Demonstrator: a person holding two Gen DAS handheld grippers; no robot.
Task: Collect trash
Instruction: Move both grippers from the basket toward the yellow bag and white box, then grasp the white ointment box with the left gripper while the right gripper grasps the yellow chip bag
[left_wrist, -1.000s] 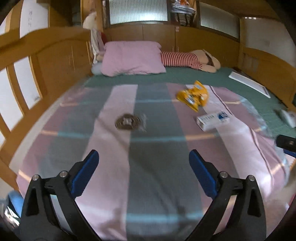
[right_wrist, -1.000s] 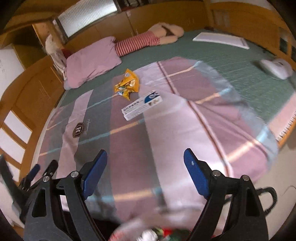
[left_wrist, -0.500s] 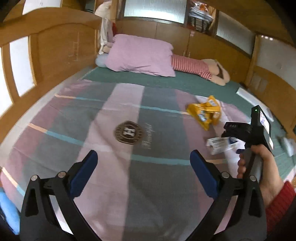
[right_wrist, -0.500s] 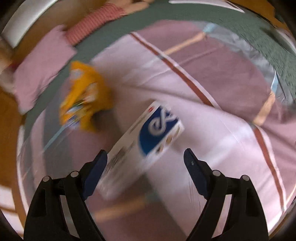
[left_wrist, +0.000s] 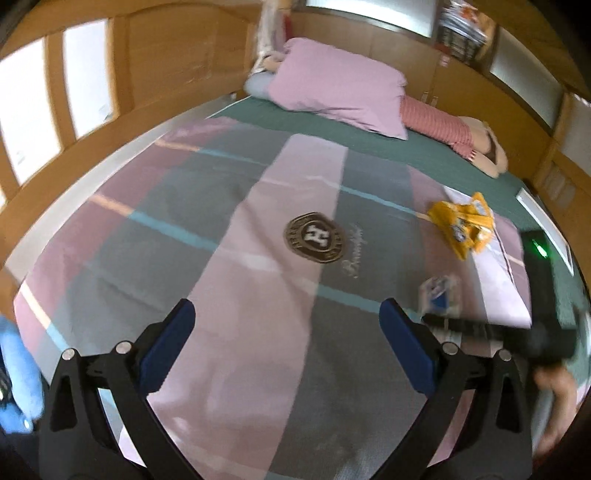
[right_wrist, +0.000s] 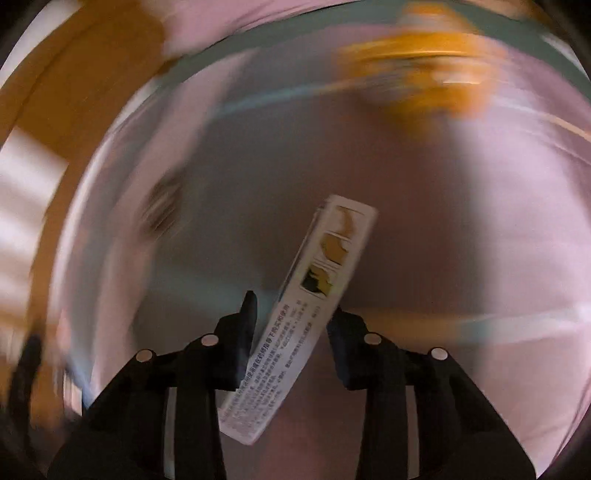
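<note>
My right gripper (right_wrist: 291, 314) is shut on a long white cardboard box (right_wrist: 314, 295) with printed text, held tilted above the bedspread. The same box (left_wrist: 439, 295) shows blurred at the right of the left wrist view, in front of the right gripper's black body (left_wrist: 517, 332). A crumpled yellow snack bag (left_wrist: 461, 225) lies on the bedspread at the right; it shows blurred at the top of the right wrist view (right_wrist: 417, 74). My left gripper (left_wrist: 286, 332) is open and empty, above the near middle of the bed.
The bed has a pink, grey and teal striped blanket (left_wrist: 229, 258) with a round dark logo (left_wrist: 314, 238). A pink pillow (left_wrist: 332, 88) and a striped doll (left_wrist: 443, 125) lie at the head. Wooden bed walls (left_wrist: 147, 74) stand at the left and back. A blue object (left_wrist: 18, 365) sits at lower left.
My right gripper closed on the white box and lifted it off the blanket, swinging left. The left gripper moved forward over the bed and stayed open.
</note>
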